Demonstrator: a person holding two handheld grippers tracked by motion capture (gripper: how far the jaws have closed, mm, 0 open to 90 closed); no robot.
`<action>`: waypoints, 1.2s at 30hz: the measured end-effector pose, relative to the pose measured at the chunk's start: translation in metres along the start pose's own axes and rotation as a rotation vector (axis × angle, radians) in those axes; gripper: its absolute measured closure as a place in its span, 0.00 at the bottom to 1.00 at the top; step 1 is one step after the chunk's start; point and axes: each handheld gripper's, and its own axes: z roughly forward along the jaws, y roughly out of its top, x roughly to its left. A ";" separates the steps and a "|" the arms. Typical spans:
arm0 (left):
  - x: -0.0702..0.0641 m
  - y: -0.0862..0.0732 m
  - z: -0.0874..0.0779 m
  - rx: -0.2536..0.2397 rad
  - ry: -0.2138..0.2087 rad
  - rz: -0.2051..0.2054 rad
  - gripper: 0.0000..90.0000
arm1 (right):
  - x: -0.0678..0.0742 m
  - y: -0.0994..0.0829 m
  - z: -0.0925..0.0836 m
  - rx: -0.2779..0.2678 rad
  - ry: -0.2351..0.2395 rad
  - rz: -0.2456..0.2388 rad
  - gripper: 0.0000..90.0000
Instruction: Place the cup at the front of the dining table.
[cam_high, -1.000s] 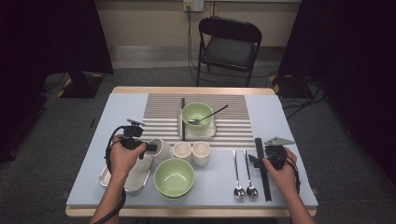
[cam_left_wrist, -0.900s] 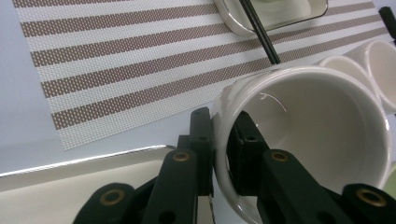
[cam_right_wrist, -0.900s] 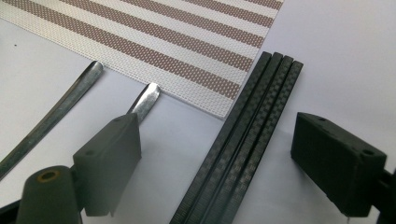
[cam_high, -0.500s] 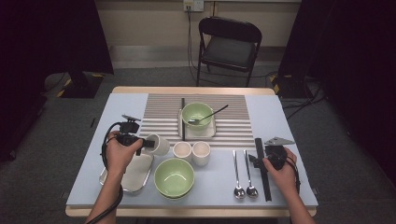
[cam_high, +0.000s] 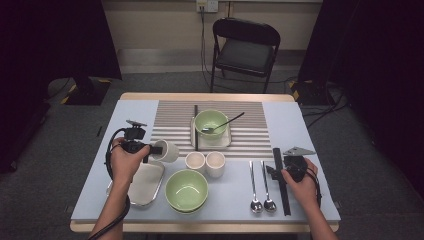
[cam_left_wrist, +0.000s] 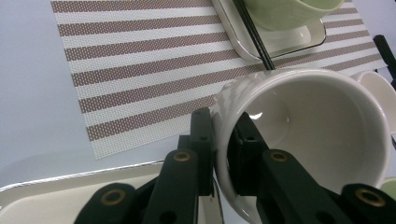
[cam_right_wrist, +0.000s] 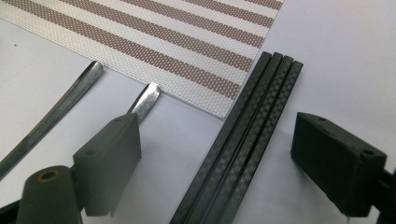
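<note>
At left of the high view, we see the left gripper (cam_high: 150, 149) clenched on the wall of a white cup (cam_high: 167, 151), one jaw outside the rim and one inside. That cup is tipped on its side, its mouth turned toward the right of the frame, and it hangs just above the upper right corner of a pale tray (cam_high: 145, 183) at lower left. In the left gripper view, the cup (cam_left_wrist: 308, 135) takes up the right half, with the tray's rim (cam_left_wrist: 70, 179) below it and the striped mat (cam_left_wrist: 154, 70) behind.

Moving right in the high view, two more cups (cam_high: 205, 162) stand upright side by side at centre, just above a green bowl (cam_high: 186, 190). Above them, on the mat (cam_high: 172, 125), a second green bowl (cam_high: 211, 123) with a dark spoon (cam_high: 227, 122) in it sits on a small tray.

Further right, two metal spoons (cam_high: 262, 187) lie parallel. Beside them lie black chopsticks (cam_high: 280, 180), and the right gripper (cam_high: 280, 170) rests over them. In the right gripper view, its jaws stand wide apart, released, with the chopsticks (cam_right_wrist: 238, 144) flat on the table between them and untouched by either jaw; the spoon handles (cam_right_wrist: 116, 98) lie at left.
</note>
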 end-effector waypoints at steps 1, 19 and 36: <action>0.000 0.000 0.000 -0.004 0.000 -0.002 0.91 | 0.000 0.000 0.000 0.000 0.000 -0.001 0.17; 0.002 0.009 -0.002 -0.007 0.001 -0.027 0.91 | 0.000 0.000 0.000 0.000 0.000 0.000 0.17; 0.001 0.015 0.002 -0.011 0.010 -0.021 0.91 | 0.000 0.000 0.000 0.000 0.001 0.000 0.17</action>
